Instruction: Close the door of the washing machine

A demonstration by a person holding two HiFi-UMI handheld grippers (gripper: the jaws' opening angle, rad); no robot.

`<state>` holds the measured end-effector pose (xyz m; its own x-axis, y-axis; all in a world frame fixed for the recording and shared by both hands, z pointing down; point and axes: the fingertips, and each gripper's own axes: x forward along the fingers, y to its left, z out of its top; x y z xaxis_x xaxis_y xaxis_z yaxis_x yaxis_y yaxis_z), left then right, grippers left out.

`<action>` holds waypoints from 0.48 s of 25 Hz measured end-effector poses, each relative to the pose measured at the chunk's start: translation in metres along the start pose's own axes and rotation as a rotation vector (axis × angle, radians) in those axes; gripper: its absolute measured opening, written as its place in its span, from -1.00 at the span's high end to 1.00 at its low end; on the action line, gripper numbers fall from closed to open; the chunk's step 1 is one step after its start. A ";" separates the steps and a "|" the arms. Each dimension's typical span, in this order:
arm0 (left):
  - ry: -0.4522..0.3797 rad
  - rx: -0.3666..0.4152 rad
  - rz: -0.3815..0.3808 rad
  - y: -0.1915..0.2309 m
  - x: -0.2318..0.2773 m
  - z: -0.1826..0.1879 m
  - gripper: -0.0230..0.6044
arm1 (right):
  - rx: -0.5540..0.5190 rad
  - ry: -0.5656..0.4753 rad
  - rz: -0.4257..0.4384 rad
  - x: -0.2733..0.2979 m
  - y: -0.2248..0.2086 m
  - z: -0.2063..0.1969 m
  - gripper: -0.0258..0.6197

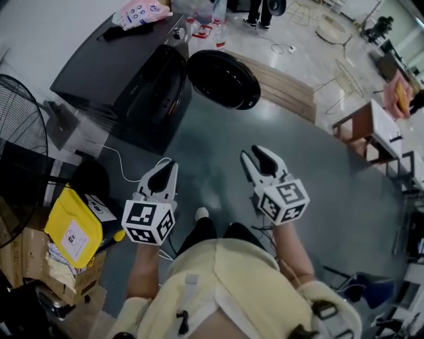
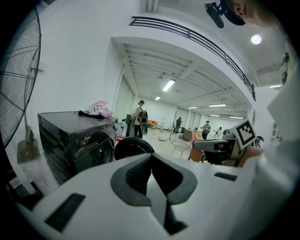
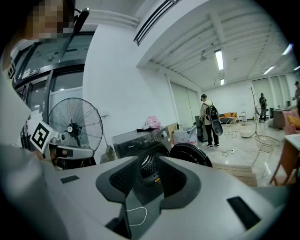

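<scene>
Head view first: the left tool (image 1: 161,173) and the right tool (image 1: 260,159) were both held out over the grey floor (image 1: 218,152), side by side and well apart from each other. The black washing machine (image 1: 119,79) stood ahead of them, off to the left tool's side. Its round door (image 1: 222,78) hung wide open, swung out ahead of the gap between the 2 tools and touching neither. A pink bag (image 1: 140,12) lay on top of the machine. A yellow bag (image 1: 73,228) sat just left of the left tool.

Over to the left gripper view: the left tool's (image 2: 152,157) jaws were together, tips meeting, with nothing between them. The washing machine (image 2: 70,136) was ahead and to the left, and the open door (image 2: 133,147) showed just above the jaw tips.

And the right gripper view: the right tool's (image 3: 147,161) jaws stood partly apart and empty. The washing machine's (image 3: 140,140) drum opening showed straight through the gap. The door (image 3: 191,154) stood open just right of the jaws, well ahead of them. A standing fan (image 3: 75,124) was off to the left, and a person with a backpack (image 3: 209,119) stood far ahead on the right.
</scene>
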<state>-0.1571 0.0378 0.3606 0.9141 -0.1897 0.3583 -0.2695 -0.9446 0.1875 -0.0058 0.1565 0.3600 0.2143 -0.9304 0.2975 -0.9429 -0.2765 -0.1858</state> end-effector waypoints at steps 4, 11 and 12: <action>0.026 0.015 -0.012 0.018 0.008 -0.004 0.92 | -0.003 0.013 -0.011 0.022 0.005 -0.002 0.47; 0.036 -0.013 0.012 0.035 0.024 -0.003 0.92 | -0.004 0.039 -0.014 0.059 -0.019 -0.001 0.38; 0.038 -0.018 0.021 0.037 0.028 -0.002 0.92 | -0.007 0.043 -0.009 0.066 -0.025 0.000 0.38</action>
<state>-0.1421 -0.0021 0.3794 0.8960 -0.1991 0.3970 -0.2947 -0.9352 0.1961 0.0320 0.1014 0.3839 0.2121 -0.9166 0.3390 -0.9426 -0.2834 -0.1764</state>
